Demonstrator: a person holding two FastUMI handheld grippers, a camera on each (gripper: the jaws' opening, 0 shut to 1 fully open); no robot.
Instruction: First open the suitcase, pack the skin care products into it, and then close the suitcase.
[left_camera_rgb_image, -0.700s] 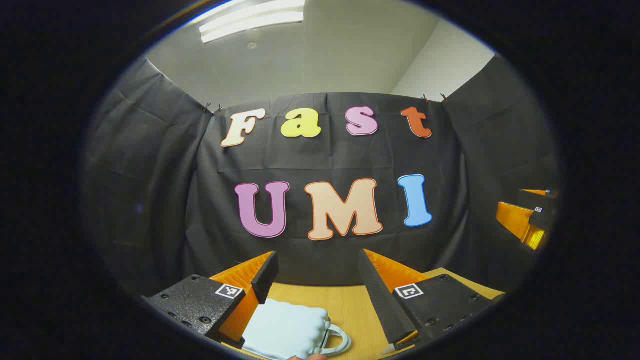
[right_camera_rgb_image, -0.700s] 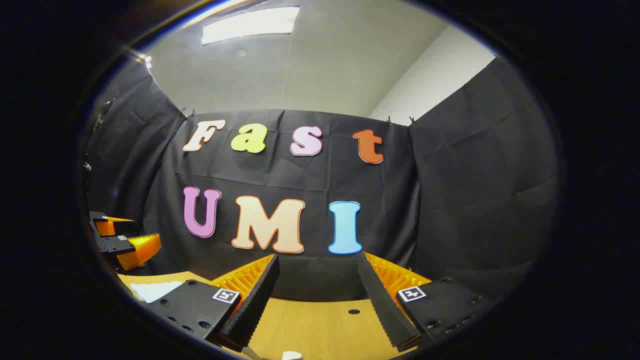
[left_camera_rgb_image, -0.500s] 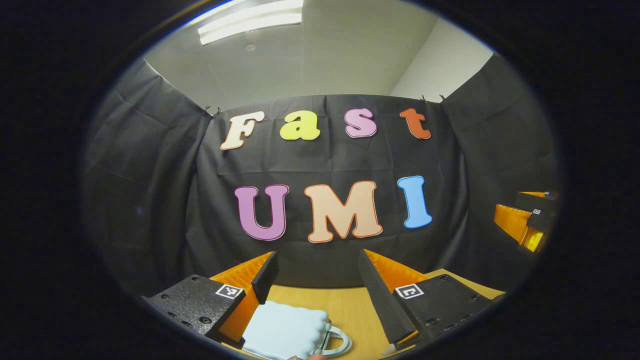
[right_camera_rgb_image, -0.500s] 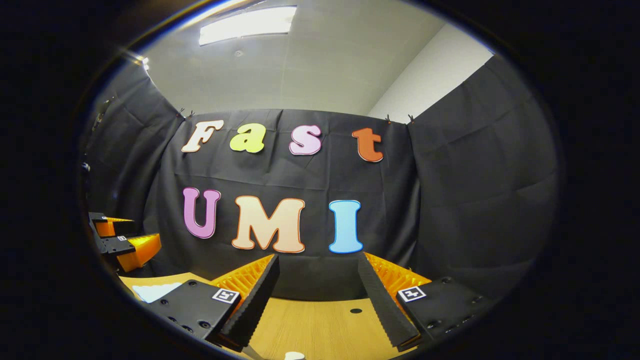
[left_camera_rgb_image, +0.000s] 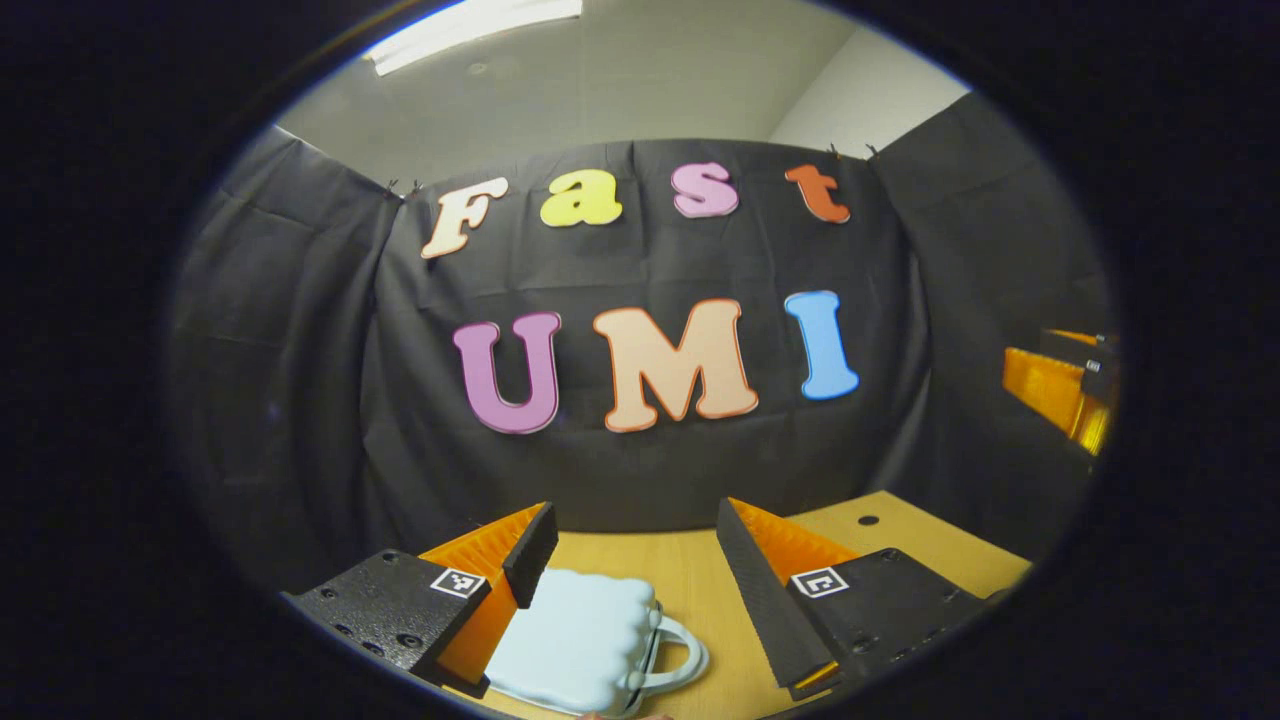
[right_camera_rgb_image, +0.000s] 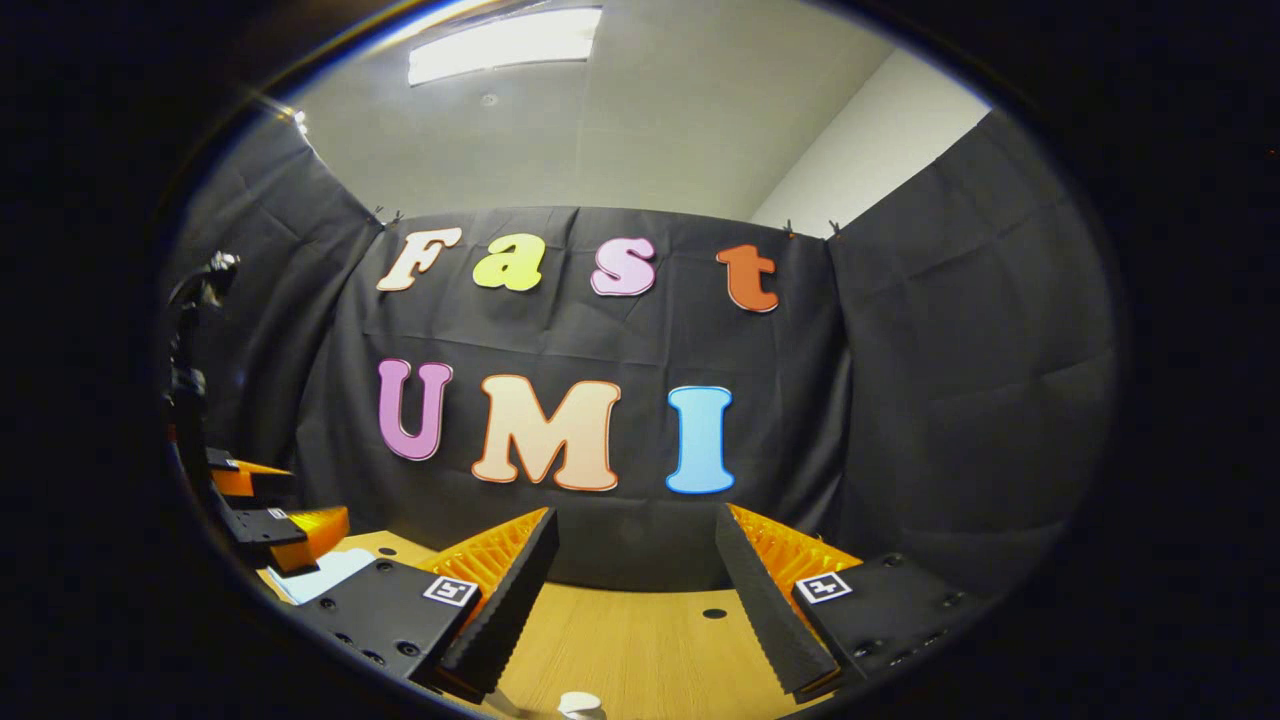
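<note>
Tabletop (left_camera_rgb_image: 690, 585) of pale wood running back to the black cloth wall (left_camera_rgb_image: 640, 470), bare boards between. Left gripper (left_camera_rgb_image: 635, 560) held above it, fingers spread wide, nothing between them — pale blue suitcase (left_camera_rgb_image: 575, 645) lying closed and flat just below, against the left finger, handle (left_camera_rgb_image: 680, 660) toward the gap. Right gripper (right_camera_rgb_image: 632, 570) likewise spread and empty; small white cap (right_camera_rgb_image: 580, 704) at the bottom edge below it.

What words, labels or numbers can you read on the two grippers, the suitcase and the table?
No readable text on any of them.
On the left gripper: square black-and-white marker tags, patterns, not words.
On the right gripper: the same kind of tags.
On the suitcase: no label visible.
On the table: no writing.
</note>
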